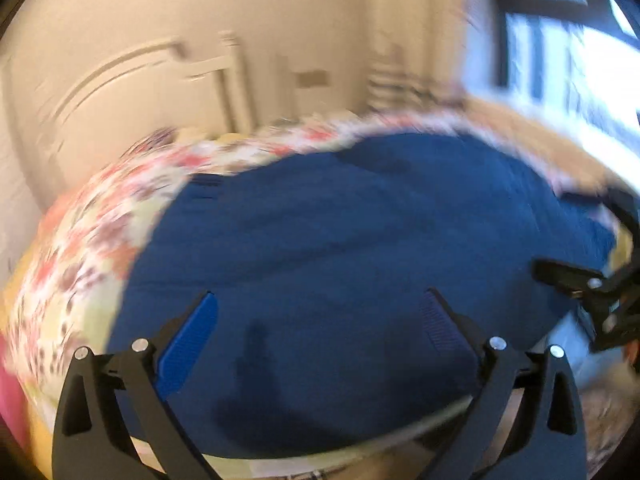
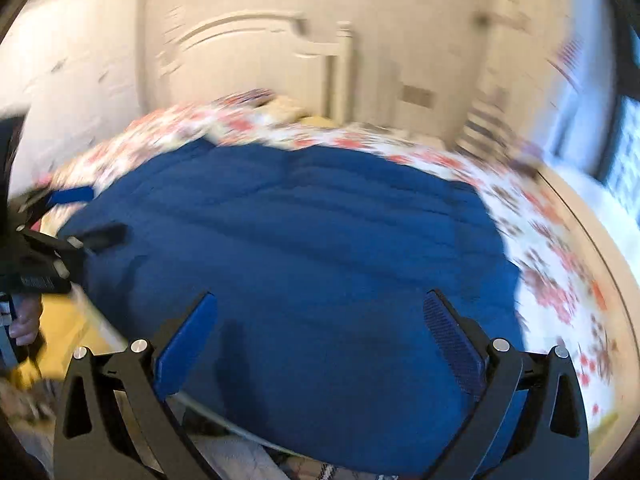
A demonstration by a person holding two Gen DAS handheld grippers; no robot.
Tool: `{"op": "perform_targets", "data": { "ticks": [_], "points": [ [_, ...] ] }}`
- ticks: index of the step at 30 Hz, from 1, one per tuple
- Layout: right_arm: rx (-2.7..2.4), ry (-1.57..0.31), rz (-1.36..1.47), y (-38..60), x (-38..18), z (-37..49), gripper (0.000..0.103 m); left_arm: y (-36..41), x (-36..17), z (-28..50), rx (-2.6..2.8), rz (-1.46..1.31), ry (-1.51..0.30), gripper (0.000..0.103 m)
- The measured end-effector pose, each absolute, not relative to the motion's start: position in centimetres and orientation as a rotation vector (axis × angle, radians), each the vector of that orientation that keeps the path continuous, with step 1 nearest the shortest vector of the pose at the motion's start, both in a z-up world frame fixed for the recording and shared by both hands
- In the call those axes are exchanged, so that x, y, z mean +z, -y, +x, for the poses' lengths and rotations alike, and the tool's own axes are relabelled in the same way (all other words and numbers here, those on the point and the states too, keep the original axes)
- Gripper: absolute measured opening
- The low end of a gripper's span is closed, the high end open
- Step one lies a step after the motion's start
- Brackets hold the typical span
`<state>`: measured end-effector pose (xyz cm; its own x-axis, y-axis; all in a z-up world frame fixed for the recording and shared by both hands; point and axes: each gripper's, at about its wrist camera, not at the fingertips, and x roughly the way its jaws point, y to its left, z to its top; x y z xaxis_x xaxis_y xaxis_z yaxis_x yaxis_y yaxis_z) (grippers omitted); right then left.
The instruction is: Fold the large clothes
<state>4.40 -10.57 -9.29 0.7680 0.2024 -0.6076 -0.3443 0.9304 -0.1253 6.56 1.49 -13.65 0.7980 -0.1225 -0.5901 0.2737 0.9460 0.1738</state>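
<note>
A large dark blue garment (image 1: 340, 248) lies spread flat on a floral bedspread (image 1: 80, 260), filling most of both blurred views. My left gripper (image 1: 320, 304) hovers open above the garment's near edge, nothing between its blue pads. My right gripper (image 2: 320, 304) is open too, over the near part of the same garment (image 2: 304, 240). The right gripper (image 1: 592, 292) shows at the right edge of the left wrist view. At the left edge of the right wrist view the left gripper (image 2: 68, 220) appears with a hand (image 2: 26, 320) under it.
The floral bedspread (image 2: 560, 272) extends past the garment on all sides. A cream headboard (image 2: 256, 60) and wall stand behind the bed. A bright window (image 1: 580, 60) is to the right. A wooden ledge (image 1: 532, 132) runs beside the bed. Yellow fabric (image 2: 68, 328) lies near the bed's front edge.
</note>
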Motion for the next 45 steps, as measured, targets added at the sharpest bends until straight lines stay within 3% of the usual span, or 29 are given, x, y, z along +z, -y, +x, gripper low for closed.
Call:
{"op": "perform_targets", "data": {
  "ticks": [3,11,16,23,35,39,42,45],
  "points": [
    [0.285,-0.655,-0.24,10.6,-10.7,4.9,0.099,-0.2,-16.1,7.4,-0.172,0.308,-0.639,0.101],
    [0.182,-0.619,-0.146,15.0,-8.8,3.1,0.098,-3.5,-15.1,7.1,-0.179,0.19,-0.696,0.101],
    [0.212,-0.685,0.066,19.6,-11.7,3.5,0.098,-4.4,-15.9,6.9,-0.185,0.168,-0.695,0.101],
    [0.133,-0.646,0.008,18.3,-9.6,3.2,0.098,-4.8,-16.2,6.9,-0.18,0.18,-0.695,0.101],
    [0.163,-0.682,0.085,19.9,-11.7,4.0,0.099,-5.5,-15.5,6.6,-0.178,0.148,-0.689,0.101],
    [0.167,-0.686,0.09,20.1,-11.6,4.0,0.098,-8.9,-14.3,6.1,-0.099,0.076,-0.629,0.101],
    [0.167,-0.677,0.116,21.1,-10.9,3.4,0.098,-12.4,-15.8,7.5,-0.035,0.0,-0.696,0.101],
    [0.165,-0.611,0.259,24.5,-9.9,1.0,0.098,-13.9,-16.6,7.3,-0.057,-0.014,-0.681,0.101]
  ]
}}
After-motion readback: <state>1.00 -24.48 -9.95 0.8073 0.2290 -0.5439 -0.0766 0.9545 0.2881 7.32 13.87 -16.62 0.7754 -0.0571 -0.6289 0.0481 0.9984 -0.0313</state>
